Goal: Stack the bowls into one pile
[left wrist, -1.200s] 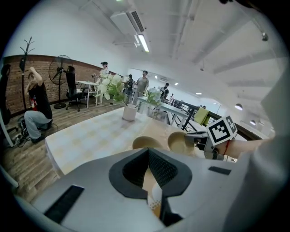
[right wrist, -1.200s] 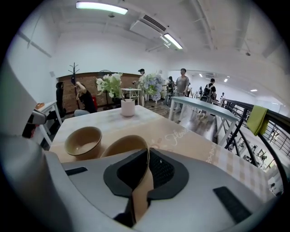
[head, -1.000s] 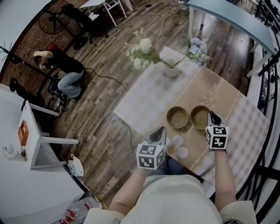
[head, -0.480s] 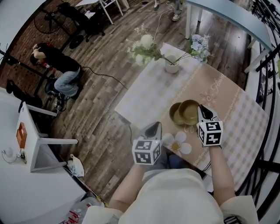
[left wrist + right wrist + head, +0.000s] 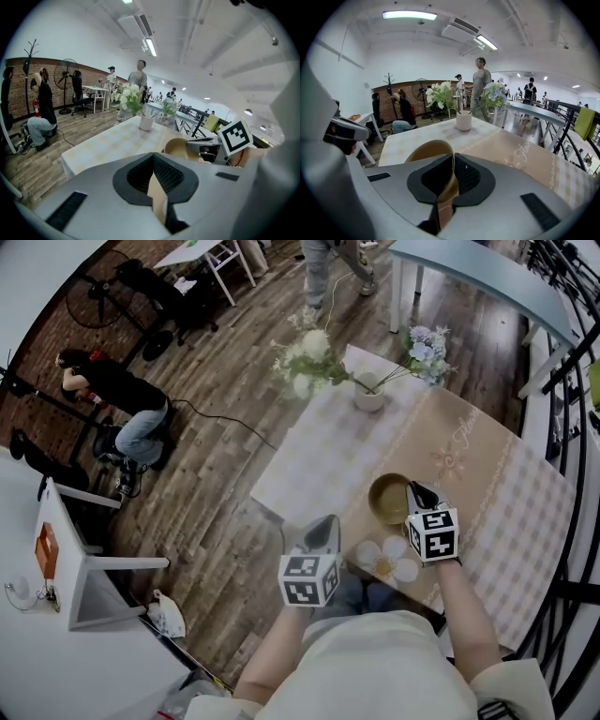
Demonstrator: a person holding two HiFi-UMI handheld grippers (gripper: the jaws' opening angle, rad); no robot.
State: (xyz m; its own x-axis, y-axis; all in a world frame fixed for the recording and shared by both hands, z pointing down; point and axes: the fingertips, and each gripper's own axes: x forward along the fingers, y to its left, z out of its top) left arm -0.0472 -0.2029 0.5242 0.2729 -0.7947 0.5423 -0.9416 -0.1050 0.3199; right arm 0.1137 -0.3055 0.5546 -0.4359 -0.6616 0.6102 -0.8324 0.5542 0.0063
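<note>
Right gripper (image 5: 415,490) grips a tan bowl (image 5: 386,500) by its rim; left gripper (image 5: 323,524) is closed and holds nothing.

In the right gripper view the fingers (image 5: 468,177) are clenched on the rim of the bowl (image 5: 427,151). The thin tan wall passes between the two dark pads, and the rest of the bowl spreads to their upper left. In the head view the bowl sits a little right of the frame's centre, on the beige strip of the surface (image 5: 314,460). It is below the white vase (image 5: 367,396) and above a white flower-shaped mat (image 5: 385,560). I cannot tell whether it rests there or hangs above. The left gripper is at the lower left edge of the surface, apart from the bowl, its fingers (image 5: 169,174) pressed together.
</note>
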